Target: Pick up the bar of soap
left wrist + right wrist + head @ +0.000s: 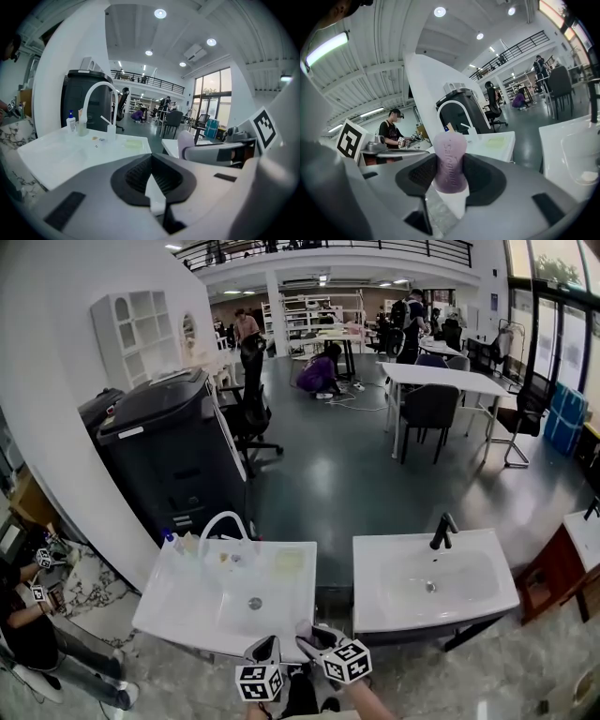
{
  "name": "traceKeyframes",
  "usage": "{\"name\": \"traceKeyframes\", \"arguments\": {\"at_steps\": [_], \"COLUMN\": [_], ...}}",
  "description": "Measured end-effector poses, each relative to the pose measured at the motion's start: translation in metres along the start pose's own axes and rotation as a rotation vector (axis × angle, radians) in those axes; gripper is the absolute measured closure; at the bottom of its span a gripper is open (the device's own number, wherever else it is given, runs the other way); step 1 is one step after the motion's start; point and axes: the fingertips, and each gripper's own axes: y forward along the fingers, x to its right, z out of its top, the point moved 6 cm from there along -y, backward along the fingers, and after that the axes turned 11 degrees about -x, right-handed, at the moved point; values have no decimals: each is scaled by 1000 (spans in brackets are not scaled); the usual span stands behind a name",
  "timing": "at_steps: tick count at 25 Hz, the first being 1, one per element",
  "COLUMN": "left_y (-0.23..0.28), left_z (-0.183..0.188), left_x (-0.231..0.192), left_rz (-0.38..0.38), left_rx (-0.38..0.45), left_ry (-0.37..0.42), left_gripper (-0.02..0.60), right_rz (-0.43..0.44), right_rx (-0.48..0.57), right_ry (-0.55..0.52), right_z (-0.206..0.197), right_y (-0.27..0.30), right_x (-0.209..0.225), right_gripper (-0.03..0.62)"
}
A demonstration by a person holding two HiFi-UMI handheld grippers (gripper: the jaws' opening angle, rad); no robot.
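Right gripper (450, 165): fingers grasping 1 purple bar of soap (450, 152), upright between them. Left gripper (151, 164): fingers clenched together, empty; white sink (56, 154) ahead-left of them.

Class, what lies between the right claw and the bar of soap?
Nothing: the right gripper view shows the purple bar of soap standing upright in the right claw, whose pads press on both sides of the bar.
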Motion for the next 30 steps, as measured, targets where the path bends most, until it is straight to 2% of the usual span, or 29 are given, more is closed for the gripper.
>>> {"name": "traceKeyframes", "arguments": {"at_steps": [6, 30], "left_y": [4, 16], "left_z": [-10, -8], "left_x": [2, -11], "left_rz": [-8, -21], "left_rx": [-18, -28], "left_ry": [-16, -23], "left_gripper": [575, 575], "right_rz": [-1, -61], "right_rx": [-3, -1], "right_ry": [20, 54], "right_z": [-6, -16], "right_y": [-3, -13], "right_x": [4, 21], "right_gripper": [411, 411]}}
